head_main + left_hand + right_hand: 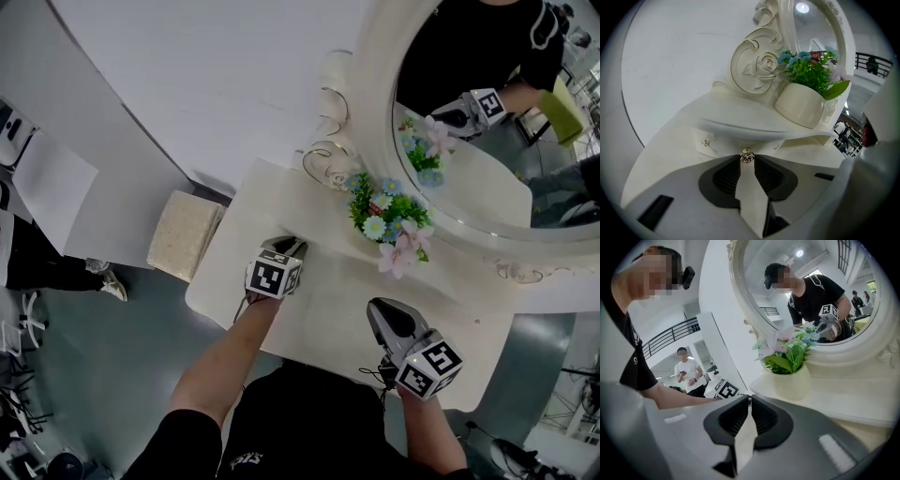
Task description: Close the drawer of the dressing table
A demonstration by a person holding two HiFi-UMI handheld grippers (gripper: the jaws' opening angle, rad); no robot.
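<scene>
The white dressing table (323, 309) has a small drawer front (723, 138) under its upper shelf (740, 115). A little metal knob (747, 155) on that front sits between the tips of my left gripper (747, 160), and the jaws are shut on it. In the head view the left gripper (292, 246) points at the foot of the shelf. How far out the drawer stands I cannot tell. My right gripper (380, 309) hovers over the tabletop nearer the front edge, its jaws (750, 398) shut with nothing between them.
A cream pot of artificial flowers (389, 217) stands on the shelf below the oval mirror (487, 122). A second knob (705, 142) shows left of the gripped one. A beige cushioned stool (183, 234) is at the table's left end. Another person (687, 373) stands behind.
</scene>
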